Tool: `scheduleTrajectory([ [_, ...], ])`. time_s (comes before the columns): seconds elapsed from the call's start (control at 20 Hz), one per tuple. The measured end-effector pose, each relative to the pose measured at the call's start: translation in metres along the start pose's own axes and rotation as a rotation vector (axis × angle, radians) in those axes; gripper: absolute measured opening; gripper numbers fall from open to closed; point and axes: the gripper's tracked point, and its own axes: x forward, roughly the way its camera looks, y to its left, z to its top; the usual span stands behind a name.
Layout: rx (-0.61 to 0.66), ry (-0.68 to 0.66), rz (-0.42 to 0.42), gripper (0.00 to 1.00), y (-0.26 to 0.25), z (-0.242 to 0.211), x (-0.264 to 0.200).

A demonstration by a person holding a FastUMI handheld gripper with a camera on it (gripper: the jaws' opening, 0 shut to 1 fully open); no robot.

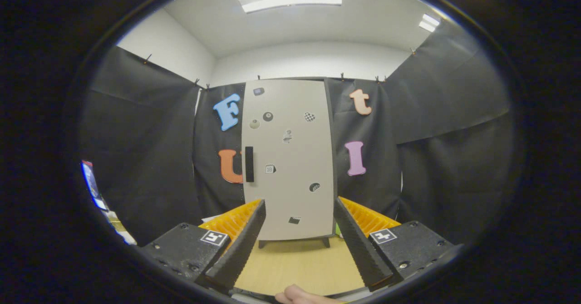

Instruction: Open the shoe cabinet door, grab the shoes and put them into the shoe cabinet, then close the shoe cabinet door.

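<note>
Obs., gripper view. Shoe cabinet (290, 127) stands upright on short dark feet at the far end of a light wood tabletop (295, 267), back against the black cloth wall. Its door (304, 159) lies flat and closed across the whole front. Dark vertical handle (249, 164) sits near the door's left edge, approx. mid-height, so hinges are prob. on the right side and the door would swing out from the left.

Gripper (295, 240): fingers spread wide apart, nothing betw. them, holding nothing. They frame the lower part of the cabinet, which is well beyond the tips, w/ bare tabletop in the gap. Aim looks roughly square-on to the door; handle is left of the centre line betw. the fingers.

Shoes: can't place any on the table or by the cabinet. A closed door fits two readings: shoes waiting somewhere to go in, or already inside w/ the door shut again. Can't settle which.

A fingertip (295, 295) of the person pokes in at the near table edge, below the fingers.

Writing/labels: several small round and square stickers or magnets (309, 116) are scattered on the door, too small to read. Each finger block carries a square black-and-white marker tag (214, 237), a pattern rather than text, prob. for tracking. No brand legible anywhere.
</note>
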Motion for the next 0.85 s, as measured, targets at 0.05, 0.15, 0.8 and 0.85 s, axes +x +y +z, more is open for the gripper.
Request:
scheduleTrajectory([
  [0.05,0.001,0.002,0.004,0.98,0.0011,-0.0016,0.0009],
  [0.15,0.008,0.011,0.011,0.99,0.001,-0.005,0.0019],
  [0.8,0.013,0.014,0.02,0.99,0.004,-0.0065,0.001],
  [0.85,0.016,0.015,0.021,0.99,0.0038,-0.0074,0.0014],
])
